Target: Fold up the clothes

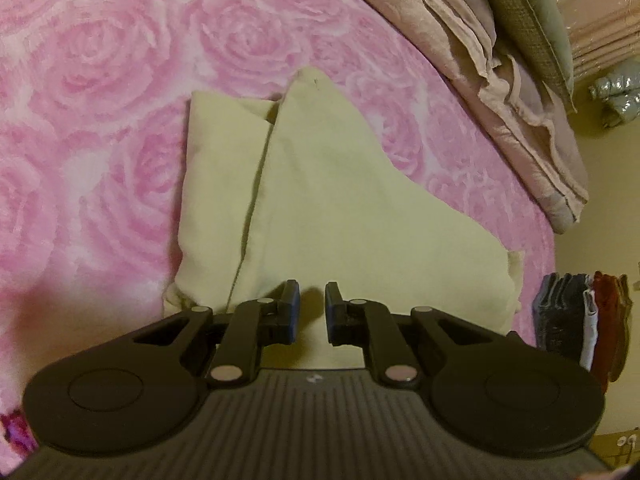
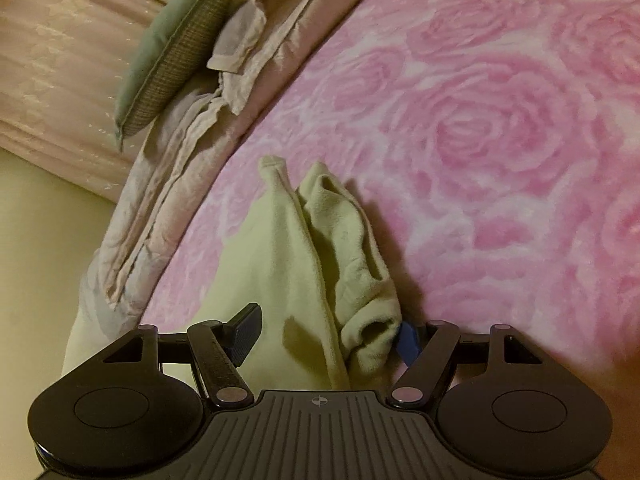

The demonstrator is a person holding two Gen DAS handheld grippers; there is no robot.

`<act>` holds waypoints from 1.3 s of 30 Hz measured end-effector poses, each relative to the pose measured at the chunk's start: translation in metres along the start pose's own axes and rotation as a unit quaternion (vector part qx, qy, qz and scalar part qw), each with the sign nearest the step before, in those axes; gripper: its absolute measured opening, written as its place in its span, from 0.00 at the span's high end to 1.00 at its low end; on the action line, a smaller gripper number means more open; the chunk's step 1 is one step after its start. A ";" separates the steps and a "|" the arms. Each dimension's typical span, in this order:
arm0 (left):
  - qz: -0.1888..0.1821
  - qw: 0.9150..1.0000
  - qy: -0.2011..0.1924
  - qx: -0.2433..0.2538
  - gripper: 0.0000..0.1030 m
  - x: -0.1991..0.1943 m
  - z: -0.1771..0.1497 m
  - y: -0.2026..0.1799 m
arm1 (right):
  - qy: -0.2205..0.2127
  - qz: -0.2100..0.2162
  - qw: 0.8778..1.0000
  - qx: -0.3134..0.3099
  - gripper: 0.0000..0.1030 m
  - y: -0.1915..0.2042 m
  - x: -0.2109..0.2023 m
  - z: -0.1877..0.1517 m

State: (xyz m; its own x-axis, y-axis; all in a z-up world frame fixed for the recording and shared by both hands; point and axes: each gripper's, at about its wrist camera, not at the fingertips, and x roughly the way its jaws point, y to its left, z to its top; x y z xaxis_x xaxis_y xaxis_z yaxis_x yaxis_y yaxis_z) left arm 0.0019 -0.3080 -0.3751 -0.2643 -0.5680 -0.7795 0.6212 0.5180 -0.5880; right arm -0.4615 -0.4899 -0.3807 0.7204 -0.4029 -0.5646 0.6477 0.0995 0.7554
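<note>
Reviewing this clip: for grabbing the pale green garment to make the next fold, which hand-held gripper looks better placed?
Probably the right hand-held gripper: its jaws stand wide, with a bunched fold of the pale green garment between them. The left hand-held gripper hovers over flat cloth, jaws nearly closed with nothing between them.

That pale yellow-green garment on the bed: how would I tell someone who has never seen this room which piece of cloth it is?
Start at the bed covered by a pink rose-patterned blanket. The pale yellow-green garment lies on it near the edge, below the beige bedding and green pillow. It is the only plain, soft fleecy piece lying on the roses, partly folded with one seam running down it.
</note>
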 end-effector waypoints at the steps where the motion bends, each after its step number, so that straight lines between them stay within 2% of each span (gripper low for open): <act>1: -0.005 1.000 -0.002 -0.003 0.91 -0.001 0.001 0.000 | -0.001 0.005 1.000 0.008 0.43 -0.001 0.001 0.000; 2: -0.011 1.000 -0.004 -0.004 0.91 -0.001 0.001 0.001 | -0.002 0.009 1.000 0.018 0.46 -0.002 0.003 0.001; 4: -0.007 1.000 0.002 0.002 0.91 0.002 0.001 0.001 | -0.005 0.012 0.999 0.035 0.47 -0.003 0.005 0.000; 5: -0.004 1.000 0.005 0.005 0.91 0.004 0.001 0.002 | -0.006 0.009 0.999 0.039 0.52 -0.002 0.007 0.000; 6: -0.001 1.000 0.009 0.008 0.93 0.006 0.001 0.002 | -0.003 -0.004 0.999 0.042 0.65 -0.001 0.008 0.001; 7: 0.002 1.000 0.010 0.007 0.96 0.008 0.002 0.004 | 0.000 -0.020 0.999 0.045 0.73 0.000 0.010 0.002; 10: 0.001 1.000 0.011 -0.006 0.98 0.009 0.008 0.008 | 0.009 -0.056 0.997 0.053 0.80 0.009 0.012 0.004; 12: -0.001 1.000 0.005 -0.007 0.98 0.003 0.012 0.008 | 0.017 -0.109 0.994 0.010 0.82 0.032 0.017 0.002; 14: 0.000 1.000 -0.006 0.000 0.96 -0.006 0.017 0.007 | 0.022 -0.170 0.984 -0.048 0.84 0.063 0.023 0.000; 15: -0.002 1.000 -0.011 0.000 0.96 -0.012 0.019 0.008 | 0.022 -0.199 0.976 -0.081 0.84 0.079 0.027 -0.001; 17: -0.008 1.000 -0.023 -0.011 0.96 -0.026 0.022 0.015 | 0.009 -0.255 0.948 -0.188 0.85 0.123 0.036 -0.014; 20: -0.011 0.999 -0.039 -0.031 0.96 -0.046 0.025 0.030 | -0.028 -0.270 0.902 -0.336 0.85 0.190 0.044 -0.053; 23: -0.014 0.997 -0.048 -0.054 0.96 -0.065 0.025 0.049 | -0.040 -0.229 0.874 -0.427 0.85 0.242 0.051 -0.102; 26: -0.012 0.996 -0.052 -0.071 0.96 -0.078 0.023 0.067 | -0.022 -0.184 0.844 -0.504 0.85 0.274 0.070 -0.160; 29: -0.008 0.995 -0.049 -0.087 0.96 -0.083 0.019 0.081 | 0.019 -0.165 0.823 -0.543 0.85 0.281 0.098 -0.205; 30: -0.008 0.995 -0.049 -0.092 0.96 -0.085 0.017 0.086 | 0.039 -0.171 0.814 -0.554 0.84 0.278 0.112 -0.219; 31: -0.008 0.994 -0.048 -0.096 0.96 -0.086 0.015 0.089 | 0.061 -0.185 0.799 -0.570 0.82 0.273 0.125 -0.231; 32: -0.010 0.994 -0.047 -0.099 0.96 -0.088 0.013 0.091 | 0.076 -0.196 0.783 -0.586 0.70 0.268 0.136 -0.241; 33: -0.011 0.994 -0.047 -0.100 0.96 -0.088 0.012 0.092 | 0.084 -0.190 0.777 -0.594 0.49 0.264 0.138 -0.247; 34: -0.013 0.994 -0.046 -0.100 0.96 -0.088 0.010 0.092 | 0.092 -0.182 0.773 -0.601 0.39 0.260 0.140 -0.253; 35: -0.014 0.994 -0.046 -0.100 0.96 -0.089 0.009 0.092 | 0.098 -0.176 0.771 -0.604 0.28 0.260 0.139 -0.256; 37: -0.017 0.994 -0.044 -0.100 0.96 -0.088 0.007 0.090 | 0.112 -0.159 0.771 -0.607 0.26 0.260 0.133 -0.259; 39: -0.026 0.994 -0.041 -0.101 0.96 -0.088 0.004 0.085 | 0.123 -0.140 0.782 -0.594 0.26 0.261 0.114 -0.253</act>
State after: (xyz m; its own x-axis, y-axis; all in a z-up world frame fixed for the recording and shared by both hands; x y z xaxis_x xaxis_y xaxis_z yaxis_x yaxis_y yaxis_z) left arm 0.0809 -0.2172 -0.3557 -0.2265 -0.6434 -0.7313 0.4451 0.5994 -0.6652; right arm -0.1475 -0.2801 -0.3325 0.4400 -0.3871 -0.8103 0.4559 0.8737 -0.1699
